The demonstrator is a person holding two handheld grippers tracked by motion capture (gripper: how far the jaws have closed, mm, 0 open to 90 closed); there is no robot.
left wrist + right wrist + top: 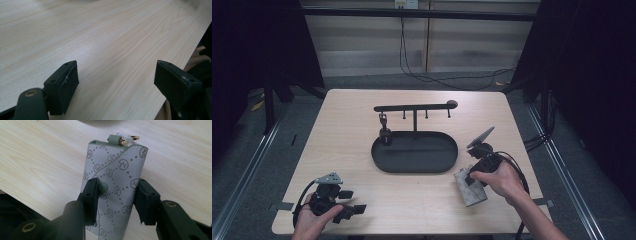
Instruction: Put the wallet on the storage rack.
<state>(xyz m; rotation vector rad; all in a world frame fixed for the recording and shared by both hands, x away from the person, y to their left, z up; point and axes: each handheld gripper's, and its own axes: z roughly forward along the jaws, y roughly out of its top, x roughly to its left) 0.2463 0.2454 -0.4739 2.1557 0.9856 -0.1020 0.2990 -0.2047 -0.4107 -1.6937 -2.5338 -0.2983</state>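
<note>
The right gripper (116, 195) pinches a grey patterned pouch (113, 185) across its width, so its fingers (91, 195) press on both sides near the snap button. In the high view the pouch (470, 187) is at the near right of the table (352, 105), and it seems slightly lifted. The grip is probably low on the pouch to keep its clasp end free, perhaps for the hook rack (414, 107) above the black tray (384, 162). The left gripper (115, 85) rests at the near left with fingers spread and nothing between them, probably because it only waits.
</note>
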